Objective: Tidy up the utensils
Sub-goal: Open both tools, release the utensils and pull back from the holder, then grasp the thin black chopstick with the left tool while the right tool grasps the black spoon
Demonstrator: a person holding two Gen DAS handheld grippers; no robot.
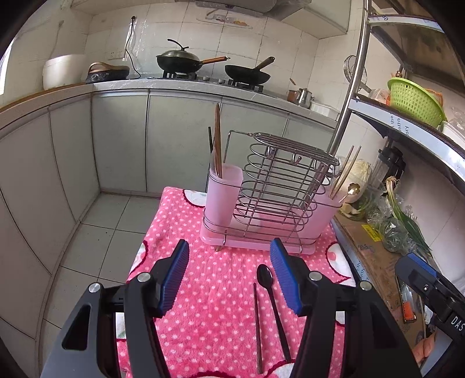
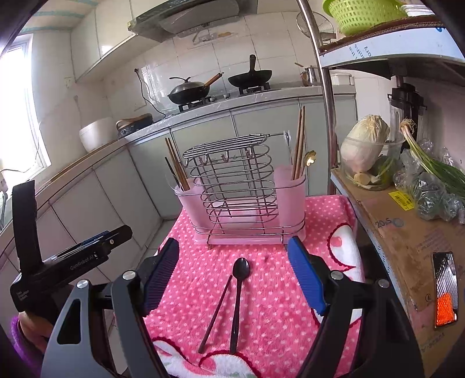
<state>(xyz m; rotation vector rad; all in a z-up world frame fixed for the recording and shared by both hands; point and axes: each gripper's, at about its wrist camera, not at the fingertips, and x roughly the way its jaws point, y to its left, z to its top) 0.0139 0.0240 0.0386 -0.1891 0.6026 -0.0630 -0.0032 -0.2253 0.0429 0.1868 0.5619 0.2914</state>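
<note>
A black spoon (image 1: 273, 302) (image 2: 238, 293) and a dark chopstick (image 1: 257, 328) (image 2: 216, 314) lie side by side on a pink dotted cloth (image 1: 209, 290) (image 2: 261, 305). Behind them stands a pink utensil holder with a wire rack (image 1: 273, 200) (image 2: 241, 200). Its left cup holds chopsticks (image 1: 217, 142) (image 2: 175, 165); its right cup holds chopsticks and a gold spoon (image 1: 350, 189) (image 2: 309, 158). My left gripper (image 1: 229, 276) is open and empty, above the cloth, left of the spoon. My right gripper (image 2: 232, 276) is open and empty, with the spoon between its fingers' line.
A metal shelf stands to the right with a cardboard sheet (image 2: 407, 247), cabbage (image 2: 363, 145), green onions (image 2: 430, 162) and a green basket (image 2: 363, 14). Floor tiles (image 1: 116, 221) lie to the left of the cloth. Counter with two woks (image 1: 247, 74) at the back.
</note>
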